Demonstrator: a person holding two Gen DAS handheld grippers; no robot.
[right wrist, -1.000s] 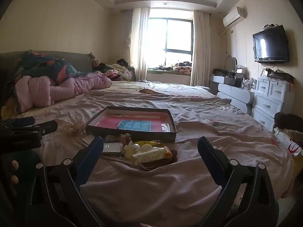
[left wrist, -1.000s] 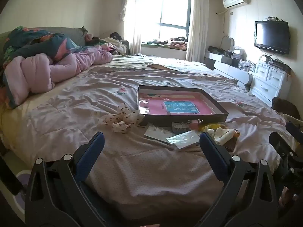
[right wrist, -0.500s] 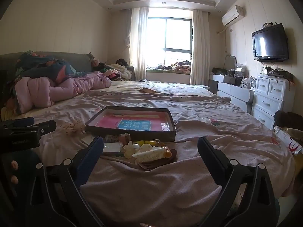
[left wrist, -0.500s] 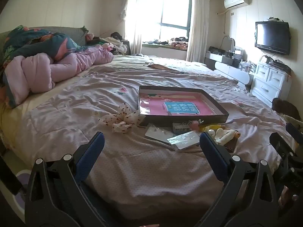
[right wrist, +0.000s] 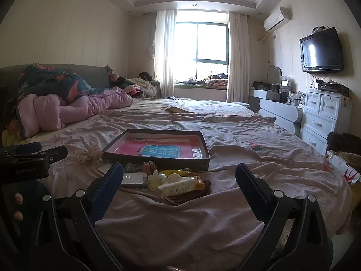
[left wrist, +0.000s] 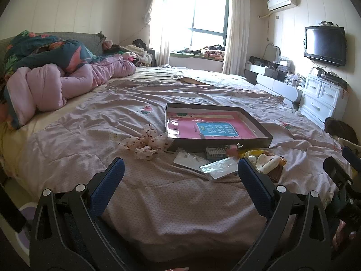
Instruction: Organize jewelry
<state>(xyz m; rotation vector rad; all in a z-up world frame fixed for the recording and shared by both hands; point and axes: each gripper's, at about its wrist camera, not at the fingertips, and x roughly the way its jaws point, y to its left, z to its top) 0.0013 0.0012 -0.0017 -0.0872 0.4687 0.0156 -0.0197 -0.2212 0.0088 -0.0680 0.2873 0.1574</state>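
We are holding the left hand-held gripper (left wrist: 180,176) and right hand-held gripper (right wrist: 179,176) spread wide, w/ nothing between fingers, above the bed (left wrist: 90,135). The hair clips (right wrist: 178,184) are lying just in front of the tray (right wrist: 158,160), w/ a bow (left wrist: 146,143) left of it.

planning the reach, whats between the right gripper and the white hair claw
Only bare pink bedspread, seen in the right wrist view, lies between the right gripper and the white hair claw.
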